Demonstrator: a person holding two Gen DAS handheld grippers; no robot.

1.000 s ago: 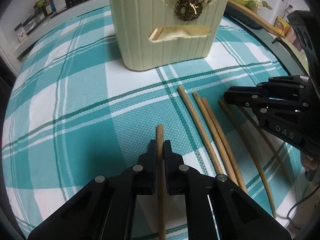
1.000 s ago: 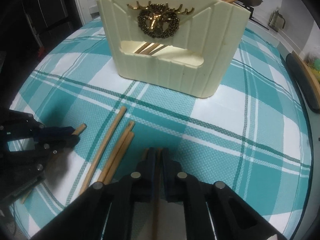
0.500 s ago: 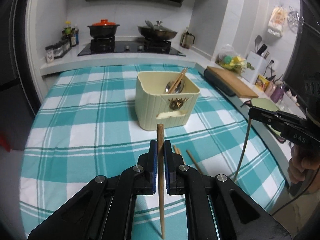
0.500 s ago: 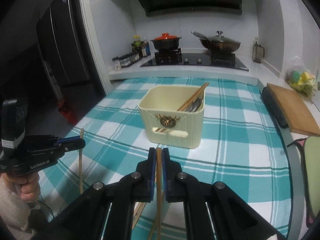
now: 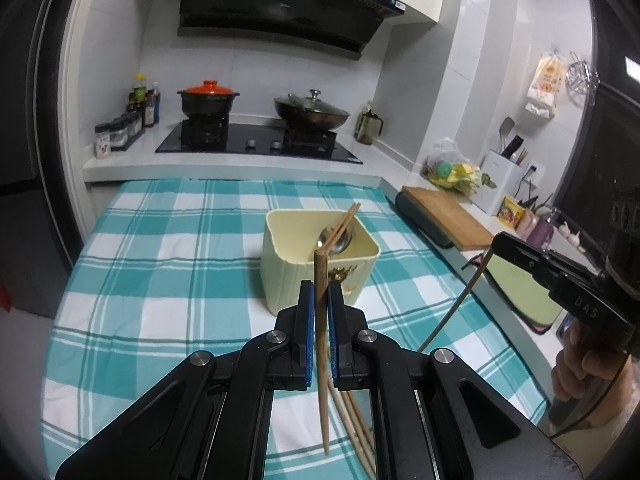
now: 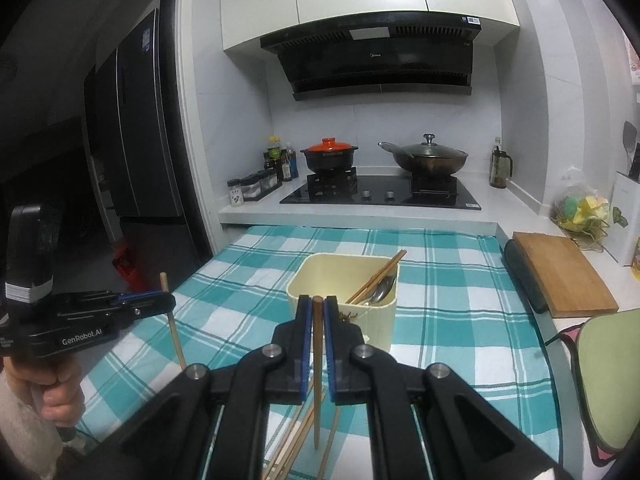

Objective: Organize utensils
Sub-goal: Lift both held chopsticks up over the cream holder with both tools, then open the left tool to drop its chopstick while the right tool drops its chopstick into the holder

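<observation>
Left tool [image 5: 319, 312]: clamped on one wooden chopstick [image 5: 321, 360], held near upright, probably so it can drop end-first into the holder.
Right tool [image 6: 313, 320]: clamped on a second chopstick [image 6: 317, 380], also hanging steeply, thick end up.
Holder [image 6: 344, 320]: cream tub at frame centre, already keeping chopsticks and a spoon [image 6: 382, 286] leaning against its right wall.
Loose chopsticks [image 6: 292, 444]: lying at lower centre, not yet sorted.
Tabletop [image 5: 160, 260]: teal-and-white checked cloth.
Room: kitchen; stove [image 6: 380, 194] with two pots in the upper middle, cutting board [image 6: 560, 276] at right.
</observation>
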